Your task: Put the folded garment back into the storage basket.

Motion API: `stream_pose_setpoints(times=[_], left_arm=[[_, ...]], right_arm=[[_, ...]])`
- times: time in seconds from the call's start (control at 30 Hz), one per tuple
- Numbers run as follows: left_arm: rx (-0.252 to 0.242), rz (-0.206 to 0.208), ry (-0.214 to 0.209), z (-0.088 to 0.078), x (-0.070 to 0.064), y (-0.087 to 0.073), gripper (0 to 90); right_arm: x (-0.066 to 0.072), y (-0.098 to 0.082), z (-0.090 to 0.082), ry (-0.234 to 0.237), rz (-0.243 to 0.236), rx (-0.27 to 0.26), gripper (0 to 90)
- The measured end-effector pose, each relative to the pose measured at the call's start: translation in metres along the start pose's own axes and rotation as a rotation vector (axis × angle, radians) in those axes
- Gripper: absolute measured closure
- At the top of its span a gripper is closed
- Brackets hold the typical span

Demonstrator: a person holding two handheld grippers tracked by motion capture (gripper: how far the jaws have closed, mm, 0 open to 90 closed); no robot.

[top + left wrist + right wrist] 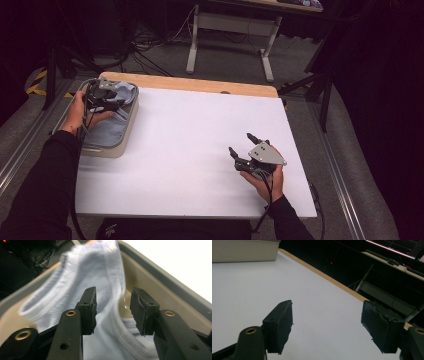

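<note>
Left gripper (102, 97) sits inside the beige bin (127, 127) at the worktop's (190, 150) left edge, jaws narrowly parted either side of a ribbed fold of the pale blue garment (87, 272) without clamping it, while right gripper (245, 145) hovers wide apart, empty, over the white worktop's right portion.

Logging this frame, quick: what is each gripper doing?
Left gripper: open, jaws astride a fold of the blue cloth in the bin.
Right gripper: open, holding nothing, over the table.
</note>
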State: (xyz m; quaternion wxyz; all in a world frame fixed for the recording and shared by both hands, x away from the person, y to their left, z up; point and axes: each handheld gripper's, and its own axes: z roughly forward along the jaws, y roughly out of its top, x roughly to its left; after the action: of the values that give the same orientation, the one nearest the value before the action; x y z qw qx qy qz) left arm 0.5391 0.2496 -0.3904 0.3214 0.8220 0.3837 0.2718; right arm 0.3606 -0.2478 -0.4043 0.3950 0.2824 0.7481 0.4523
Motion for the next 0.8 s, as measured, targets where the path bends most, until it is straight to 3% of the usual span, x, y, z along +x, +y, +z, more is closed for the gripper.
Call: stream_pose_setpoints(times=[0.1, 0.17, 0.3, 0.43, 0.6, 0.63, 0.8], left_arm=[[-0.064, -0.048, -0.004, -0.012, 0.009, 0.000, 57.5], [-0.081, -0.061, 0.000, -0.018, 0.015, -0.001, 59.2], [-0.037, -0.048, 0.003, -0.019, 0.016, -0.005, 71.1], [0.001, -0.068, -0.003, -0.016, 0.016, -0.012, 77.1], [0.059, -0.012, -0.026, -0.013, 0.009, -0.018, 83.2], [0.087, 0.016, -0.038, -0.011, 0.006, -0.020, 84.7], [0.147, 0.034, -0.034, 0.006, -0.002, -0.017, 84.7]], right_arm=[[-0.001, 0.000, 0.000, -0.005, 0.003, 0.002, 26.4], [-0.001, -0.001, 0.001, -0.004, 0.002, 0.011, 26.6], [0.000, -0.001, 0.002, -0.002, -0.006, 0.022, 26.8], [0.000, -0.001, 0.003, 0.002, -0.008, 0.034, 26.8], [0.000, -0.002, 0.005, 0.008, -0.008, 0.047, 26.8], [0.001, -0.002, 0.006, 0.008, -0.013, 0.051, 26.8], [0.002, -0.002, 0.008, 0.010, -0.018, 0.058, 26.7]])
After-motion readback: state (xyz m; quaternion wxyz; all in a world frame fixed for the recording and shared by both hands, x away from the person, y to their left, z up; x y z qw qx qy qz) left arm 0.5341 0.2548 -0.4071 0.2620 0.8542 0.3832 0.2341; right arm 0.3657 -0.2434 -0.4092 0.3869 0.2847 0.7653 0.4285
